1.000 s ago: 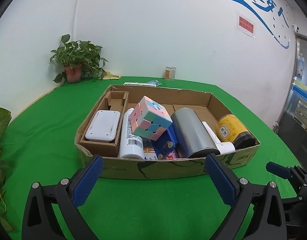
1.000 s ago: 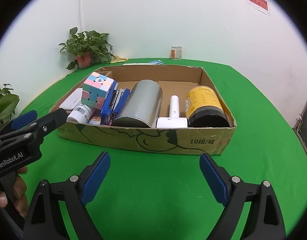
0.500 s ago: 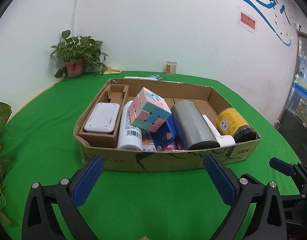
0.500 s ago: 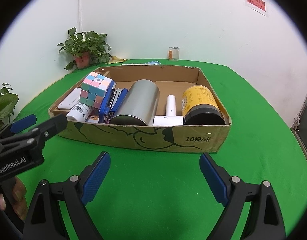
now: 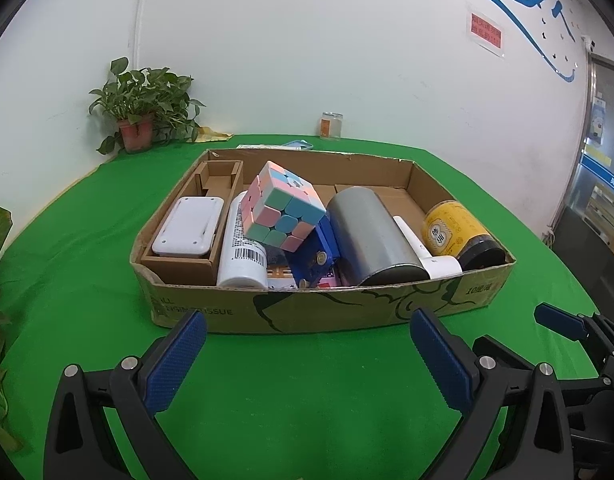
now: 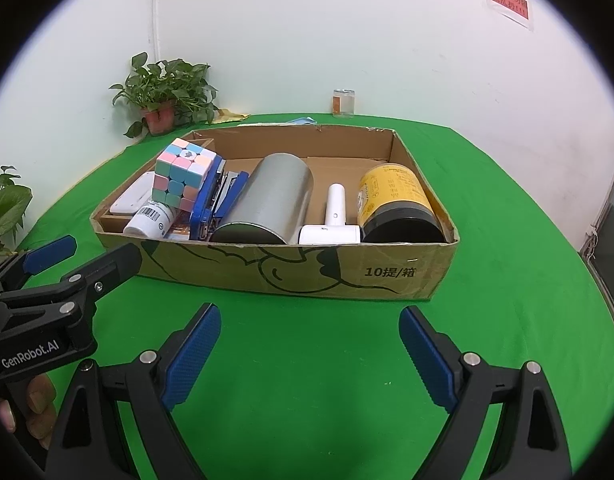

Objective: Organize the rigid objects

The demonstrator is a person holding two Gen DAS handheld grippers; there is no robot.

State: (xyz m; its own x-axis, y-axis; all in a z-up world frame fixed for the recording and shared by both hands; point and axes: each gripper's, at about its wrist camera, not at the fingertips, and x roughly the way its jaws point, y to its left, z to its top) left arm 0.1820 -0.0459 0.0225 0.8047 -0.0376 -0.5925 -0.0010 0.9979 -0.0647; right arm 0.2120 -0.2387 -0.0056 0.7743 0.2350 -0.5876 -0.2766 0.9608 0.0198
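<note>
Left wrist view puts my left gripper (image 5: 303, 354) just short of the cardboard box (image 5: 315, 312), its fingers (image 5: 175, 360) spread wide and holding nothing. From the right wrist view my right gripper (image 6: 307, 354) stands the same way: fingers (image 6: 427, 360) far apart, empty, hovering over bare green tabletop (image 6: 307, 380) in front of the box wall.

Everything rigid that I can see lies inside the box, ahead of both pairs of fingers. Beyond my left fingers sit a white case (image 5: 187, 226) in a cardboard insert, a white bottle (image 5: 243, 252) lying flat, and a pastel puzzle cube (image 5: 281, 210) perched tilted on top of the bottle and a blue stapler (image 5: 317, 248). Beyond my right fingers lie a steel cylinder (image 6: 267, 204) on its side, a white handled tool (image 6: 333, 220) and a yellow jar (image 6: 395, 204) with a dark lid. Something flat and printed hides under the stapler; I cannot make it out.

Judging the step is hard: this fits either items all packed and my grippers drawing off, or a loaded box waiting to be sorted. If more tidying is wanted, the tilted cube looks the least settled, and any reach needs to clear the near wall from above.
</note>
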